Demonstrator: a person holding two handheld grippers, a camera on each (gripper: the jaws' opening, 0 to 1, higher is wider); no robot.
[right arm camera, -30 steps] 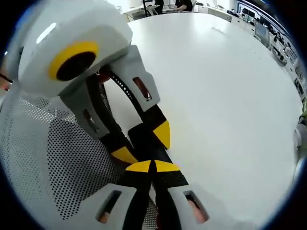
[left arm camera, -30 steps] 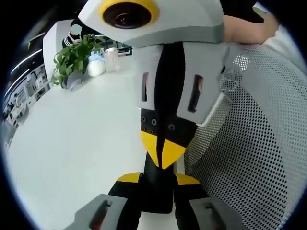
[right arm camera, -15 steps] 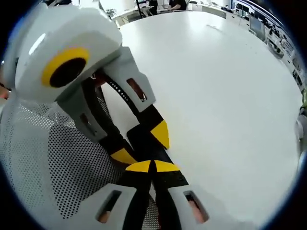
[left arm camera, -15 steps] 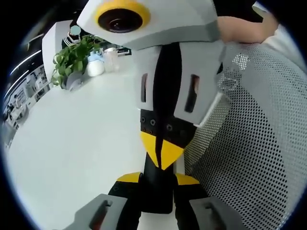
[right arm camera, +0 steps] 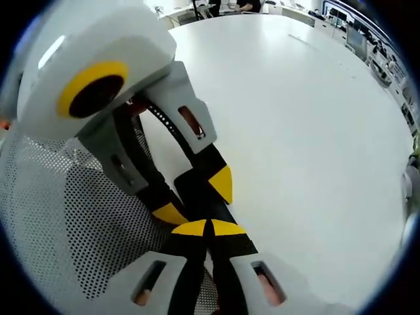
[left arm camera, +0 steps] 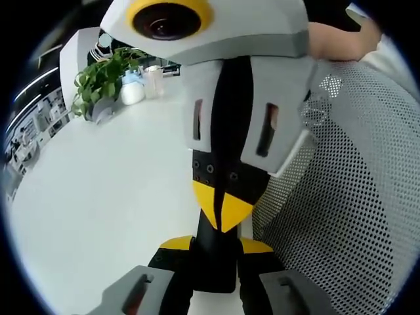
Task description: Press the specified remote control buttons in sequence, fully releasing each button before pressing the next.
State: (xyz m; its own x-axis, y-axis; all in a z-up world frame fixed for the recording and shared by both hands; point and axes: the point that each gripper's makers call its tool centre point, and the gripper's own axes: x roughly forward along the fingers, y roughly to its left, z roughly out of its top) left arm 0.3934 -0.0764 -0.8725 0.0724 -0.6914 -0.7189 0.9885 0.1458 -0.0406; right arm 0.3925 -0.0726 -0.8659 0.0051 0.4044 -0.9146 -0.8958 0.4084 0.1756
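Remote control (left arm camera: pixel 213 268) pinched by left gripper (left arm camera: pixel 215 244); right gripper (right arm camera: pixel 207 228), jaws pressed together, apparently mid-press on it; completed presses undeterminable.

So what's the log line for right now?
left gripper: jaws holding black remote | right gripper: jaws shut, tips at it

In the left gripper view, the left gripper (left arm camera: pixel 218 246) rises from the bottom centre, its yellow-tipped jaws spread around a dark object. The right gripper (left arm camera: pixel 223 220) comes down from the top, jaws together, tip touching that object. In the right gripper view, the right gripper (right arm camera: pixel 208 230) has its jaws together, meeting the left gripper (right arm camera: pixel 197 197) from the upper left.
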